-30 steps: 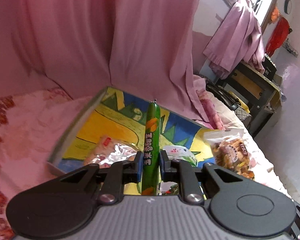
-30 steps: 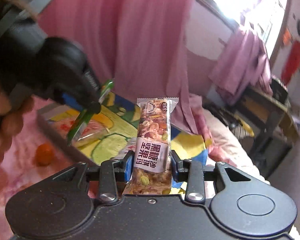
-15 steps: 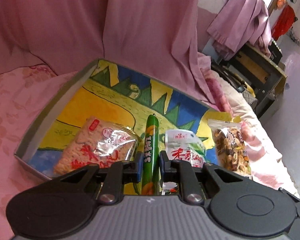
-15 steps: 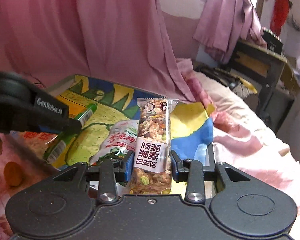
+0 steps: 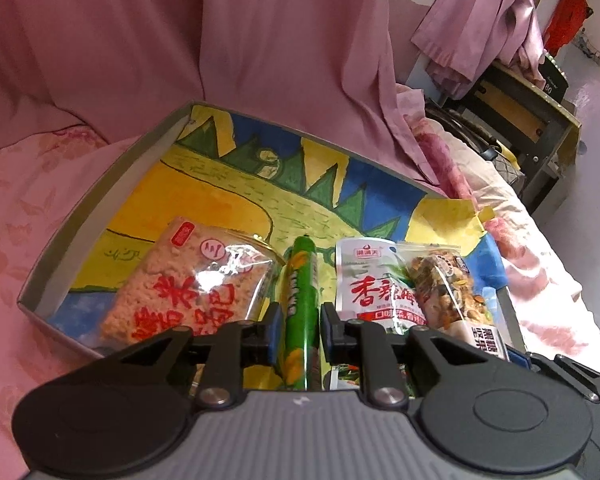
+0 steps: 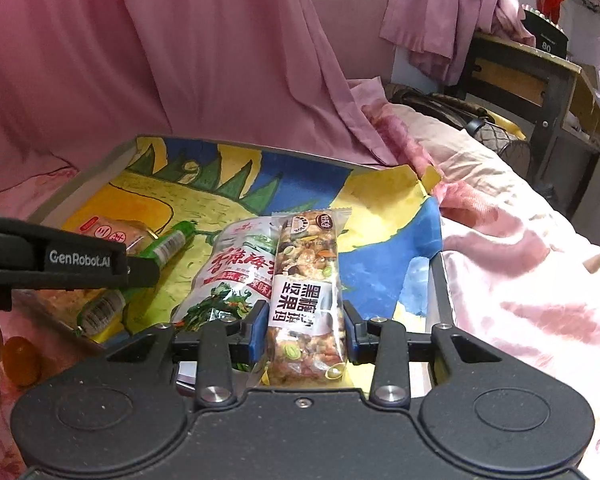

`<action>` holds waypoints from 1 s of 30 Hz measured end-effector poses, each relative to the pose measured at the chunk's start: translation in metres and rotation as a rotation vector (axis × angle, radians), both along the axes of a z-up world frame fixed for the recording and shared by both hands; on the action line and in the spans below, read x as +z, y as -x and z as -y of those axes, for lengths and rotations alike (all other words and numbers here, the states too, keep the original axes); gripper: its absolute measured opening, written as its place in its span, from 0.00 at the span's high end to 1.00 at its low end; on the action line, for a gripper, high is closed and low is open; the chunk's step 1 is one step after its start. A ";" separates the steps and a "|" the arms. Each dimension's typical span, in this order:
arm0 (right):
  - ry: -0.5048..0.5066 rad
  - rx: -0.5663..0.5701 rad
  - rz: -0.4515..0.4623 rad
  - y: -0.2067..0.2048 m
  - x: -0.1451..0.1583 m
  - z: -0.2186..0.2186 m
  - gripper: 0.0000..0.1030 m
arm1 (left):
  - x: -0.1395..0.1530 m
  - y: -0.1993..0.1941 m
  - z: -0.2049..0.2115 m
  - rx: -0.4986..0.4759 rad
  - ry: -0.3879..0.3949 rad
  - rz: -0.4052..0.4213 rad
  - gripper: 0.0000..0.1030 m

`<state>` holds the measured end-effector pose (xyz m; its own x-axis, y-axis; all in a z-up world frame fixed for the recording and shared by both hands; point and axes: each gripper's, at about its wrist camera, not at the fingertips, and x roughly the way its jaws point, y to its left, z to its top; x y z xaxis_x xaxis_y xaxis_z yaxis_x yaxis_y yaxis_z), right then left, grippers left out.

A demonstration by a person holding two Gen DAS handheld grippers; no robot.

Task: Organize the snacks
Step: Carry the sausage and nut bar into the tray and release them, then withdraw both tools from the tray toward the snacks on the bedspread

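My left gripper point(image 5: 299, 330) is shut on a green sausage stick point(image 5: 300, 300) and holds it low over the colourful box tray point(image 5: 100, 184), between a rice cracker pack point(image 5: 188, 284) and a white seaweed pouch point(image 5: 368, 284). My right gripper point(image 6: 305, 326) is shut on a nut bar point(image 6: 306, 300) and holds it over the tray's right part point(image 6: 440, 280), beside the seaweed pouch point(image 6: 228, 276). The left gripper point(image 6: 60, 264) with the sausage point(image 6: 168, 244) shows at the left of the right wrist view. The nut bar point(image 5: 444, 284) also shows in the left wrist view.
The tray lies on a pink flowered bedspread point(image 5: 20, 208), with a pink draped cloth point(image 5: 220, 40) behind it. An orange fruit point(image 6: 20, 360) lies on the bedspread left of the tray. A dark desk point(image 6: 540, 80) stands at the far right.
Both grippers have moved down and closer to the tray with their snacks. The nut bar has come next to the seaweed pouch, and the sausage sits lower between the two packs.
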<state>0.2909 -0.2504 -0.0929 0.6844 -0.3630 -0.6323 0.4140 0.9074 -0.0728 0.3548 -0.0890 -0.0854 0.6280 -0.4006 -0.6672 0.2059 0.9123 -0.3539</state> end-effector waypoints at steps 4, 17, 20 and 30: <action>-0.002 -0.012 0.013 0.002 0.003 0.002 0.40 | 0.004 0.003 -0.002 0.005 -0.002 0.009 0.61; 0.021 -0.056 0.152 0.054 0.049 -0.001 0.07 | 0.064 0.053 -0.023 0.077 0.020 0.155 0.08; 0.060 -0.049 0.212 0.078 0.069 -0.008 0.02 | 0.082 0.075 -0.031 0.102 0.014 0.205 0.02; 0.179 -0.013 0.341 0.164 0.110 -0.048 0.01 | 0.114 0.152 -0.042 0.091 -0.058 0.312 0.01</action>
<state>0.1272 -0.2019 0.0175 0.8391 -0.4573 -0.2946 0.4533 0.8872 -0.0860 0.2028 -0.0470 0.0290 0.8374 -0.2998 -0.4571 0.2124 0.9490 -0.2332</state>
